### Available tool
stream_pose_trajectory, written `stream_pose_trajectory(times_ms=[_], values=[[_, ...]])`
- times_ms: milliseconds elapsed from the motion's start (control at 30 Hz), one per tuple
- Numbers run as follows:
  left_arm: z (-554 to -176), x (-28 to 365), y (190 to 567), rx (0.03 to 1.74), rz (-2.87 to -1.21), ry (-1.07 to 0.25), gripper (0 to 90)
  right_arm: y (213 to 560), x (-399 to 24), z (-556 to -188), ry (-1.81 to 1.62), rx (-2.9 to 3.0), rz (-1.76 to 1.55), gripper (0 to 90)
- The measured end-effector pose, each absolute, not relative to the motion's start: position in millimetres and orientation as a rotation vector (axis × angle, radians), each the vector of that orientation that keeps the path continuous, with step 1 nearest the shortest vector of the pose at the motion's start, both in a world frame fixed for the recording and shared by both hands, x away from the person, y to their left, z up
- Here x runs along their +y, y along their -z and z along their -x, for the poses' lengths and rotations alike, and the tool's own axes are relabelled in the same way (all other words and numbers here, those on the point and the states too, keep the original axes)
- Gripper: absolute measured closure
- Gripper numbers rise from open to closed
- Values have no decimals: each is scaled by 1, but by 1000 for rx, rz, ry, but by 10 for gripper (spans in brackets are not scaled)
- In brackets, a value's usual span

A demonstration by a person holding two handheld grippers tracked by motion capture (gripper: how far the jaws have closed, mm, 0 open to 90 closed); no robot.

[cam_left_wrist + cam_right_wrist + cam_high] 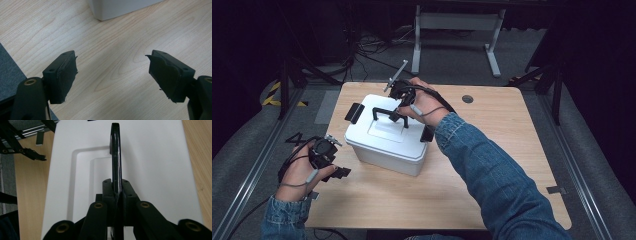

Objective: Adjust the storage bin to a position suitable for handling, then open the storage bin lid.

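Observation:
A white lidded box with black side latches stands on the wooden table. Its black handle is raised above the lid. My right gripper is above the lid, and its jaws are shut on the black handle, which runs away from the camera as a thin upright bar. My left gripper rests low at the table's left front, to the left of the box. In the left gripper view that gripper stands open over bare wood with nothing between its pads, and the box's corner shows ahead.
The table's left edge lies just beside the left gripper. A round grommet hole sits at the table's back right. Metal rails run along both sides of the table, and a white frame stands on the floor behind it.

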State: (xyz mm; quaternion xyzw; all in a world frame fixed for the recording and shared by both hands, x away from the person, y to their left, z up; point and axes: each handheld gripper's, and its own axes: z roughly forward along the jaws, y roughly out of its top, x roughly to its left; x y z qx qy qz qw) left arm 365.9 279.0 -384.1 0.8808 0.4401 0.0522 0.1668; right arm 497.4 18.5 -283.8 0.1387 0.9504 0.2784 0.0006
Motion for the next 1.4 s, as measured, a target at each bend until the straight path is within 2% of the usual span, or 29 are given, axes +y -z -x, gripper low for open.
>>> stream_pose_trajectory(times_ms=[600, 1000, 1400], values=[[-367, 277, 385, 1260, -2510, -135, 231, 237, 2, -483, -976, 2905, -385, 852], [-369, 276, 385, 1244, -2520, -139, 231, 224, -14, -479, -1009, 2894, -429, 851], [-372, 273, 386, 1246, -2524, -133, 230, 219, -59, -479, -1023, 2847, -509, 851]])
